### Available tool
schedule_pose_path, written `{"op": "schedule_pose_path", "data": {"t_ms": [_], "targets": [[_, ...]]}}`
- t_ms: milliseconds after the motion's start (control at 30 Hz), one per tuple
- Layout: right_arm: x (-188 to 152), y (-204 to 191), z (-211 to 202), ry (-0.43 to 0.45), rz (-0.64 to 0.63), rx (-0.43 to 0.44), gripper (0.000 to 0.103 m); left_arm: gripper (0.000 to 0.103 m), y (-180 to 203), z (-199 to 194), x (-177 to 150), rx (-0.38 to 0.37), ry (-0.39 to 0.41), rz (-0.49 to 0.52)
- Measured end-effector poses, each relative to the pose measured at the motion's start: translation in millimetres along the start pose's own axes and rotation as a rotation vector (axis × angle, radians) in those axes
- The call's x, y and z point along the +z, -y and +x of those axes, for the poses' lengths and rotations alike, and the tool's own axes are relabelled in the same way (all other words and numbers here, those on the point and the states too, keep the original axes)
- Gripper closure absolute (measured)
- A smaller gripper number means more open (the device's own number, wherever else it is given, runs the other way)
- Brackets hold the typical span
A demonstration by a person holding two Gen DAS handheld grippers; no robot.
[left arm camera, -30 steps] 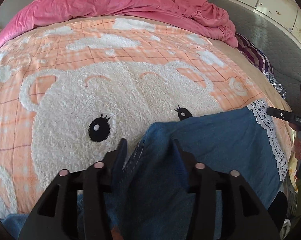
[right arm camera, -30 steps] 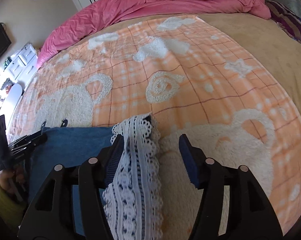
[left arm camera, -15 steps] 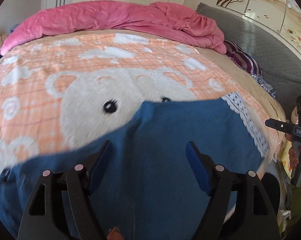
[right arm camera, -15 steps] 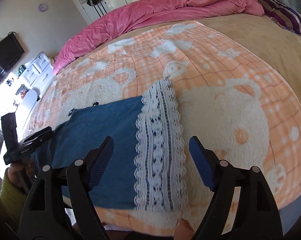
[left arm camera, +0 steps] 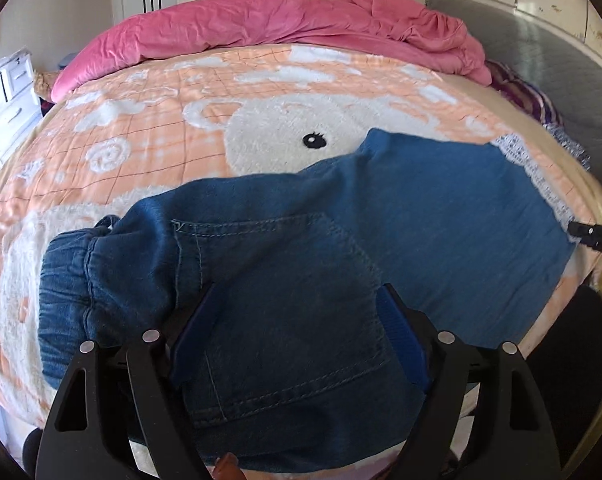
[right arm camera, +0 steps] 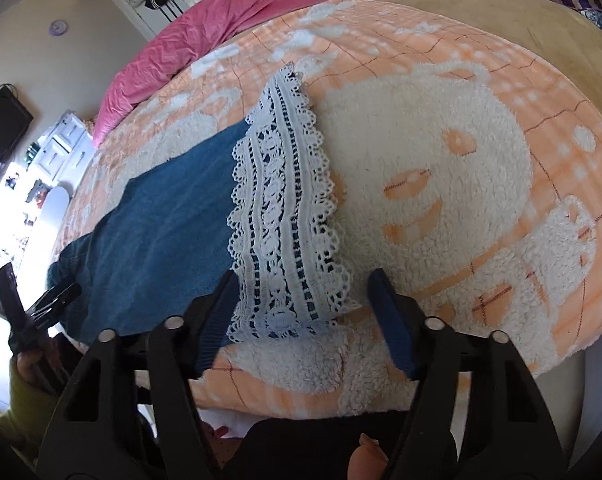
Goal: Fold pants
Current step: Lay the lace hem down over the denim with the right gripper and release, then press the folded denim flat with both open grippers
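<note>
Blue denim pants (left arm camera: 341, 248) lie flat across the near edge of the bed, elastic waistband (left arm camera: 73, 288) at the left, white lace hem (left arm camera: 537, 176) at the right. My left gripper (left arm camera: 297, 332) is open and empty, hovering over the seat and back pocket (left arm camera: 285, 308). My right gripper (right arm camera: 301, 304) is open and empty, just in front of the lace hem (right arm camera: 285, 208). The pants also show in the right wrist view (right arm camera: 161, 216). The left gripper's tips show there (right arm camera: 57, 296), and the right gripper's tips show in the left wrist view (left arm camera: 593, 234).
An orange checked blanket with a white fleece bear (left arm camera: 173, 120) covers the bed. A pink duvet (left arm camera: 285, 28) is bunched at the far side. Striped cloth (left arm camera: 529, 96) lies at the right. White drawers (left arm camera: 5, 100) stand left of the bed.
Both grippers have let go of the pants, opened and pulled back toward me. The pants, held bunched in the jaws a second ago, now lie spread flat on the blanket.
</note>
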State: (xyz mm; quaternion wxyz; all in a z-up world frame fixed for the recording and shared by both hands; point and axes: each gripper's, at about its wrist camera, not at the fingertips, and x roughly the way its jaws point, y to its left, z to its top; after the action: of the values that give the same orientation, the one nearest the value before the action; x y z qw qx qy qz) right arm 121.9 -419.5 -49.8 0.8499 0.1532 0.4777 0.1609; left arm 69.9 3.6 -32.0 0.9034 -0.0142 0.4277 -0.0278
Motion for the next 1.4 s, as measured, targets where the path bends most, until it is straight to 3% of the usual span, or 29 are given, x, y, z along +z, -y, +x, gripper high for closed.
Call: {"op": "schedule_pose_path", "data": {"t_ms": [100,133,300,400,533,633,667,767,933,1000,1067,1133,1233,1300,1400], "targets": [[-2,-2,0,0.018,0.010,-0.022,0.061,0.024,-2,-1,1,-0.004,0.002,-0.006],[-1,-1,0,0.023,0.023,-0.026,0.070,0.024,-2,-1,0,-0.006,0.002,-0.009],[-5,-2,4,0.014,0.025,0.029,0.074,0.020,1,-3,-3,-0.011,0.004,-0.005],[-4,-7,8,0.013,-0.025,0.009,0.074,0.017,4,-1,-5,-0.001,0.000,0.008],[-5,-3,4,0.021,-0.008,0.052,0.087,0.017,4,2,-7,0.016,-0.002,0.023],[-8,-4,-11,0.057,0.003,0.046,0.088,0.027,-7,-1,-7,0.057,0.008,0.032],[-10,-6,-15,0.066,-0.026,0.009,0.087,0.032,-15,-2,-8,0.057,0.010,0.018],[-20,-7,-6,0.015,-0.071,-0.046,0.083,0.032,-28,-2,-9,0.015,0.006,-0.029],[-23,-10,-2,0.011,-0.069,-0.089,0.079,0.033,-22,3,-10,0.040,0.003,0.002],[-25,-13,-7,0.017,-0.077,-0.116,0.073,0.033,-24,2,-8,0.023,0.002,-0.009],[-27,-17,-16,0.042,-0.101,-0.183,0.051,0.033,-26,-1,-8,0.007,0.000,-0.021],[-32,-17,-27,0.070,-0.108,-0.237,0.050,0.033,-25,-5,-10,0.005,-0.002,-0.018],[-39,-16,-44,0.116,-0.092,-0.248,0.050,0.032,-24,-16,-11,-0.003,0.000,-0.024],[-44,-20,-58,0.155,-0.100,-0.244,0.050,0.024,-22,-29,-10,-0.004,0.014,-0.029],[-42,-34,-64,0.190,-0.114,-0.201,0.047,0.024,-15,-57,-2,-0.044,0.086,-0.026]]}}
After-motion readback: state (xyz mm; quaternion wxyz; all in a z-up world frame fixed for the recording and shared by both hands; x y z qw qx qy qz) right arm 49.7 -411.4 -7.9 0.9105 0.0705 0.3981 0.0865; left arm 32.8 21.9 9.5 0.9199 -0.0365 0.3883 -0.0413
